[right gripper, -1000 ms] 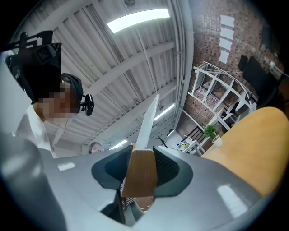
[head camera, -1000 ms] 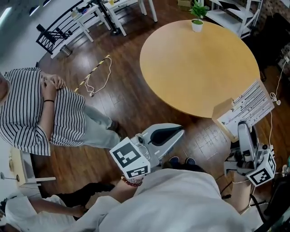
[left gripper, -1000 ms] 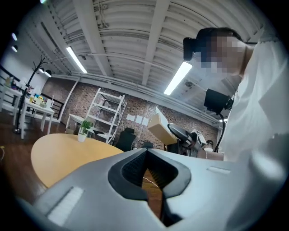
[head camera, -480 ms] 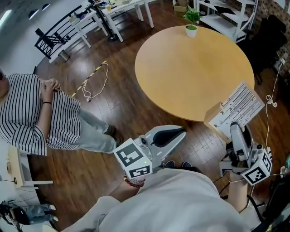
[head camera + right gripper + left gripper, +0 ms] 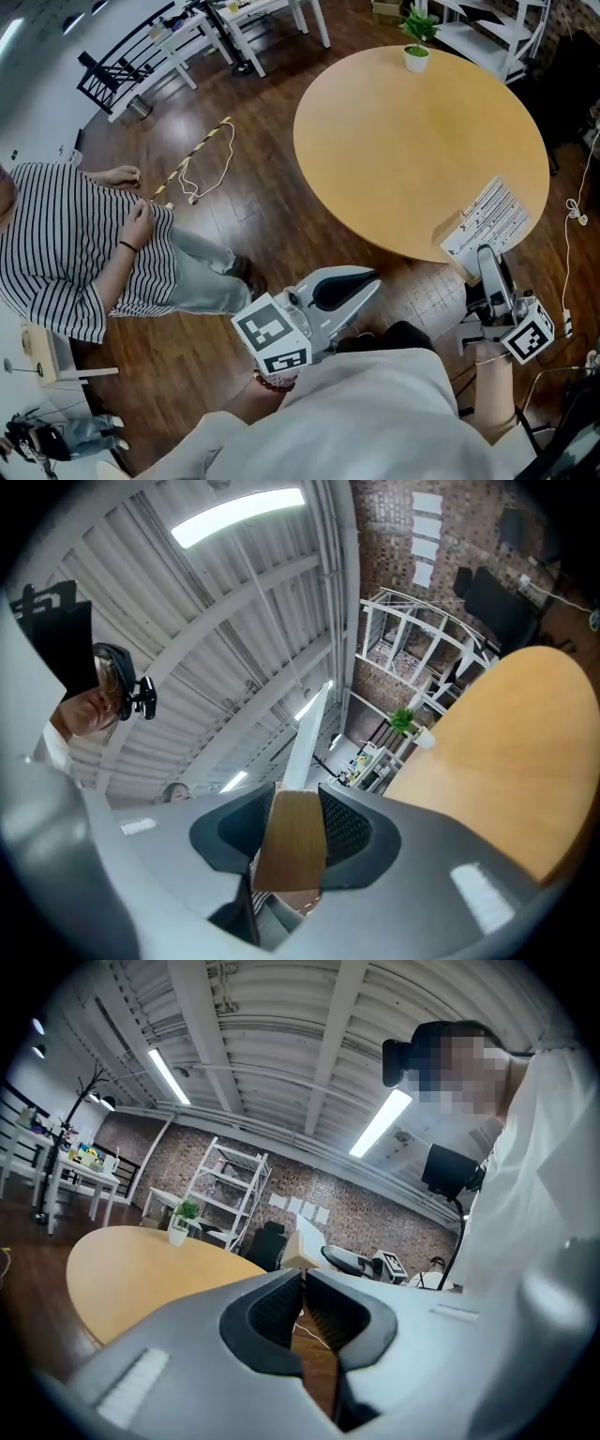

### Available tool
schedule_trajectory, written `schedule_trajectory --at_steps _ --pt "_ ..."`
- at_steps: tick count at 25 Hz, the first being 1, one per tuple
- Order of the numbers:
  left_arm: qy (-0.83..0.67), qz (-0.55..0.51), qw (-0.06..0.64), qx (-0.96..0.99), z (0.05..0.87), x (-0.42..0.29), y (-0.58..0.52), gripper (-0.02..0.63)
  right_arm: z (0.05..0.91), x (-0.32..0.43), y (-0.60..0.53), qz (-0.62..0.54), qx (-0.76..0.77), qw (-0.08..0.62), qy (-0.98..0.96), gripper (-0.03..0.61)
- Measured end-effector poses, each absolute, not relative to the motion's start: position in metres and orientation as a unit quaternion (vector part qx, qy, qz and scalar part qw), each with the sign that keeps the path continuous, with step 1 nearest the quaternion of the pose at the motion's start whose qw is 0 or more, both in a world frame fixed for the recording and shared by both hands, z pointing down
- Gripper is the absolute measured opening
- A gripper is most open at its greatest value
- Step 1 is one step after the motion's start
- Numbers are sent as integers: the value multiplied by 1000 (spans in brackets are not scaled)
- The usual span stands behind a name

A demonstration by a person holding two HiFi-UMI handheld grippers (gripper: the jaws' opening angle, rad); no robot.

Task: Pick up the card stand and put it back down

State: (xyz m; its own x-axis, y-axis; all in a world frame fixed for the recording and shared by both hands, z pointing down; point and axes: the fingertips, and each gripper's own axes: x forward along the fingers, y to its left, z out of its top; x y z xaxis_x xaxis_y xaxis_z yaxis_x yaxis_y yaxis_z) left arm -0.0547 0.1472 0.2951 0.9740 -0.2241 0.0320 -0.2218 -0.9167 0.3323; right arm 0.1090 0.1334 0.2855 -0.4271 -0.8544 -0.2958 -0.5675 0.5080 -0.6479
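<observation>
The card stand (image 5: 457,231) is a small wooden block with a white printed card (image 5: 492,212) standing in it. It hangs at the near right rim of the round table (image 5: 412,141), with my right gripper (image 5: 482,257) shut on the block from below. In the right gripper view the wooden block (image 5: 292,841) sits clamped between the dark pads and the card (image 5: 307,731) rises edge-on above it. My left gripper (image 5: 367,278) is shut and empty, low over the floor off the table. From the left gripper view the card stand (image 5: 305,1244) shows beyond the closed tips.
A small potted plant (image 5: 415,42) stands at the table's far edge. A person in a striped shirt (image 5: 75,244) sits at the left. A cable and striped stick (image 5: 202,155) lie on the wood floor. White desks (image 5: 216,28) and shelving (image 5: 487,33) line the back.
The card stand in my right gripper looks smaller and lower, closer to the table rim. The seated person's hands have lifted off the chest. My left gripper stays about where it was.
</observation>
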Motion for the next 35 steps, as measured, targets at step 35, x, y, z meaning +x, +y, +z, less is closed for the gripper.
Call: schedule_trajectory --at_steps 35 --pt "-345 51 268 898 383 -25 -153 0 612 179 -335 -102 -395 -216 887 147"
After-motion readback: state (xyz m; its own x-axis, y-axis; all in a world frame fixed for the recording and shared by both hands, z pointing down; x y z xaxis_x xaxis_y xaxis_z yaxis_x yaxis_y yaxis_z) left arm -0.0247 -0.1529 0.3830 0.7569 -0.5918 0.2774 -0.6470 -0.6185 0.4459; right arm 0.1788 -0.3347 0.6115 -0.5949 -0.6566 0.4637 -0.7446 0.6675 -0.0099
